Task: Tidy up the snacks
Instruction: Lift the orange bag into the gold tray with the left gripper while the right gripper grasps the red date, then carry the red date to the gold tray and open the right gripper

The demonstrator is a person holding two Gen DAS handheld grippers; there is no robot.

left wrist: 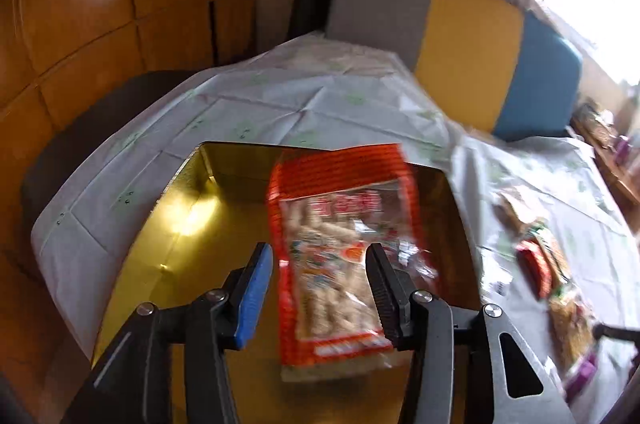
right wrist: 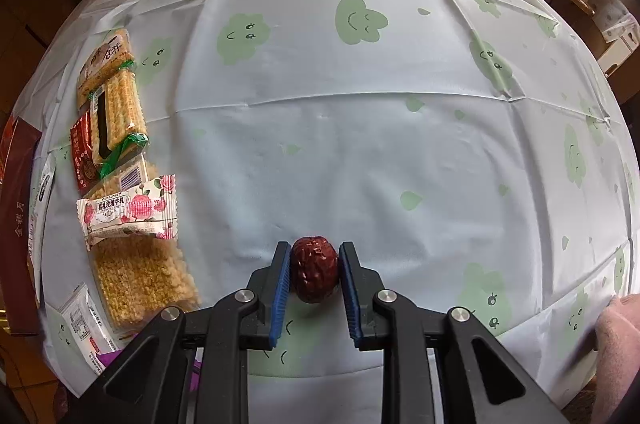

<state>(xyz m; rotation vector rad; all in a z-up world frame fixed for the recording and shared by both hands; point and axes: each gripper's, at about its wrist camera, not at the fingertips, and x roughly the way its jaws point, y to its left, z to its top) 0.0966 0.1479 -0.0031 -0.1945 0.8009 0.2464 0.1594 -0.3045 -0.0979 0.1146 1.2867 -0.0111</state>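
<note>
Orange-wrapped peanut packet (left wrist: pixel 336 256) hangs lengthwise between the left gripper's (left wrist: pixel 320 264) wide-open jaws over the gold-lined box (left wrist: pixel 168 224), while the right gripper (right wrist: pixel 314 264) pinches a red date (right wrist: pixel 314 268) above the tablecloth (right wrist: pixel 360 128).

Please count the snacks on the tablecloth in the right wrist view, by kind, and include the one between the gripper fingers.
Dried red date: 1
Cracker packs: 2
Rose-print candy pack: 1
Yellow crispy bar pack: 1
Red sachet: 1
White sachet: 1
Total: 7
</note>
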